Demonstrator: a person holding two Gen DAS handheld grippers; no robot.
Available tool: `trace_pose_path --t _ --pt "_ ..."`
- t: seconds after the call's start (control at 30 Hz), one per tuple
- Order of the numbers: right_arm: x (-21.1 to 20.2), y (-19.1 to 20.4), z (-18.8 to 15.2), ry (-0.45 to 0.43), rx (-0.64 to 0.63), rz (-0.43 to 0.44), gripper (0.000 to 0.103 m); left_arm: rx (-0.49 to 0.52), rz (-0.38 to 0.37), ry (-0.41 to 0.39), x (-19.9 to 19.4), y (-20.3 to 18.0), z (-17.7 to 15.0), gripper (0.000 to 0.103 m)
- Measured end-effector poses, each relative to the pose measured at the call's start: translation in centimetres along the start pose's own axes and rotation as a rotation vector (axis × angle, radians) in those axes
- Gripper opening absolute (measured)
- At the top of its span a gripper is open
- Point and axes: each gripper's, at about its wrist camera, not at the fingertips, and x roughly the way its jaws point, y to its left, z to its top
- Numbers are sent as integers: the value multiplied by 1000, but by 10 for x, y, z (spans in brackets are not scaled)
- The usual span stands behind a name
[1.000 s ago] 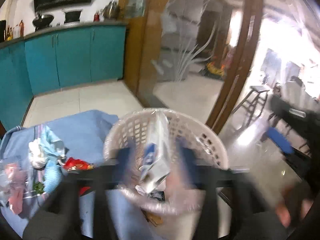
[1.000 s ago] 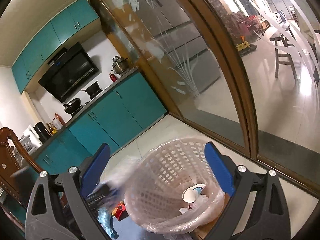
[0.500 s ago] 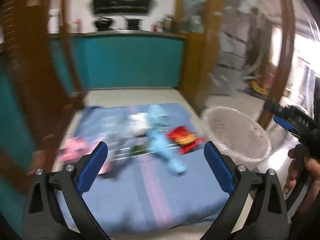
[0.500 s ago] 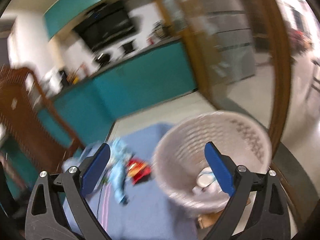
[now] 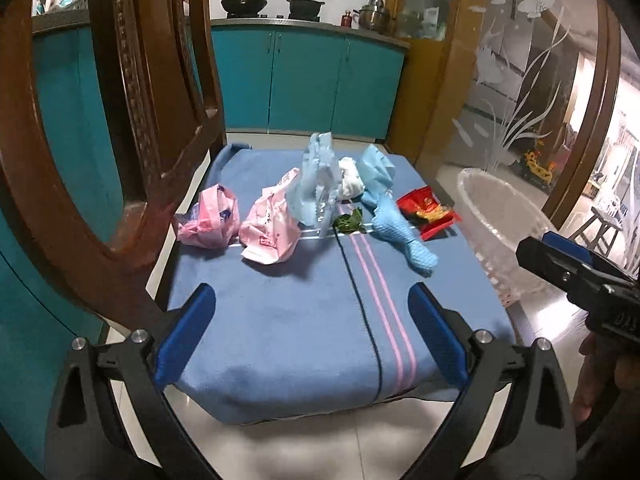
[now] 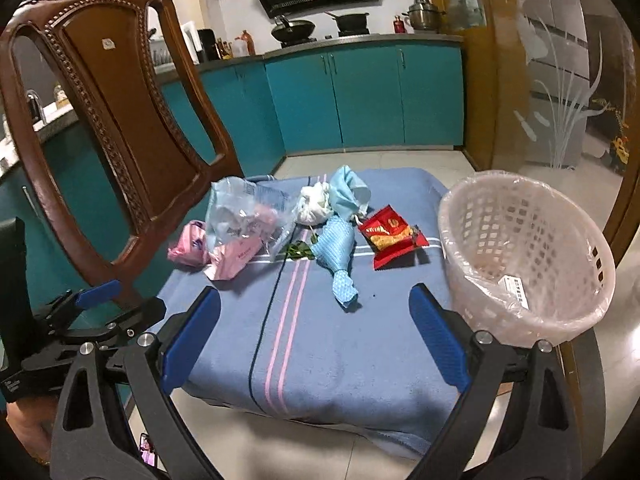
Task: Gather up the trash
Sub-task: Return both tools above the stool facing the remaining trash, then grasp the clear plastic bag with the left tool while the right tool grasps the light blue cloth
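Pink wrapper (image 6: pixel 188 249) half-hidden behind clear bag (image 6: pixel 244 216); both tools (image 5: pixel 312 336) (image 6: pixel 314 334) spread, empty.

Dim indoor light, sharp frames, strong fisheye bending

Daylight glare is seen through the glass partition (image 5: pixel 520 92) at far right; soft shadows are cast under the trash on the blue cloth (image 5: pixel 304 320); corners are darkened and edges curved.

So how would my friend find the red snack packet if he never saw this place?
Start at the blue blanket with pink stripes, then look at its edge nearest the white laundry-style basket. The red snack packet lies flat there, beside the long blue netted wrapper. It is the only red piece, with yellow on its front.
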Motion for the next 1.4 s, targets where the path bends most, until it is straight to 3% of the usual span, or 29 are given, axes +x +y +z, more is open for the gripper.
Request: trace_pose_path --t 0.37,1.23,1.4 --pt "3 -1 -6 1 -26 -25 93 -30 -11 -12 -8 4 2 97" --pt "3 -2 -6 -2 -27 -33 93 3 -3 3 1 -4 -1 97" --pt "5 -8 -2 -3 -15 -47 93 44 18 -24 17 -10 15 97"
